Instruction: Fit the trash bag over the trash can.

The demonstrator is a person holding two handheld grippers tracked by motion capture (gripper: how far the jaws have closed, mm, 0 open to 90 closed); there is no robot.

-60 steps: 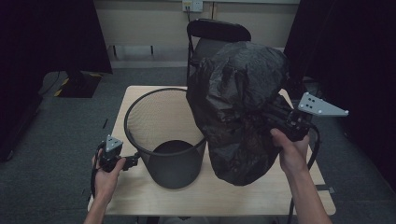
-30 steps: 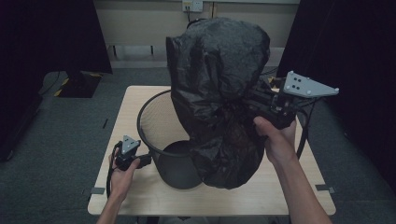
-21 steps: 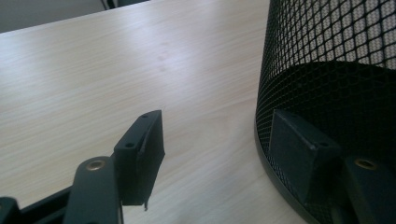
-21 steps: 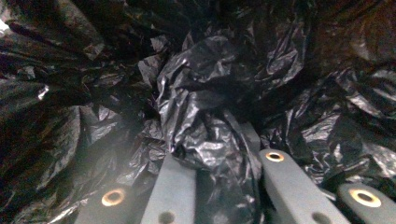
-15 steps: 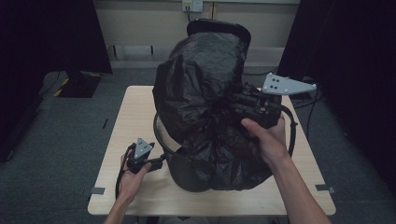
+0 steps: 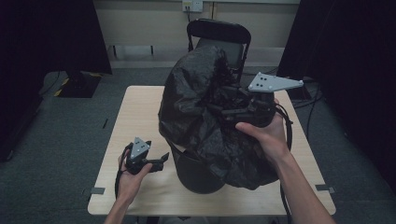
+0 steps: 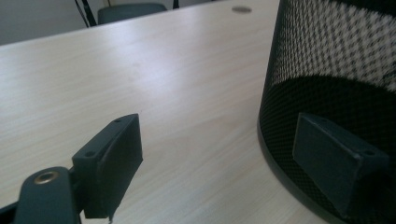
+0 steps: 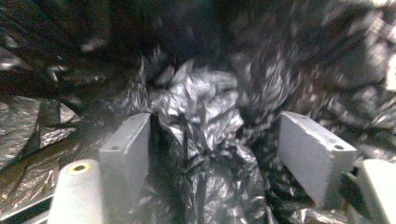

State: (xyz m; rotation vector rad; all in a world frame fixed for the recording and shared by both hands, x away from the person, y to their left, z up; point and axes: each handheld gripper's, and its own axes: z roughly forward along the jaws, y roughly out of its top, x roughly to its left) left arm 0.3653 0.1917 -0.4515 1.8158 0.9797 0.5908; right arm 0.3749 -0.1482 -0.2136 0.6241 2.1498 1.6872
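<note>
Bag (image 6: 205,107) draped over bin (image 6: 198,175)

high view: dim room, black surroundings, desk (image 6: 140,112) evenly lit from above, sharp | left gripper view: bright, soft sheen on desk, near fingers (image 7: 114,163) slightly soft | right gripper view: murky, motion-blurred, glints on crumpled black bag (image 8: 205,140)

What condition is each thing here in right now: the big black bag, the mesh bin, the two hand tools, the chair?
black plastic bag: crumpled, billowed, draped over the bin's top.
mesh bin: upright on the table, mouth covered by the bag.
right gripper: jaws apart, bag plastic bunched between them.
left gripper: open, empty, beside the bin's base.
chair: upright behind the table, unoccupied.
</note>
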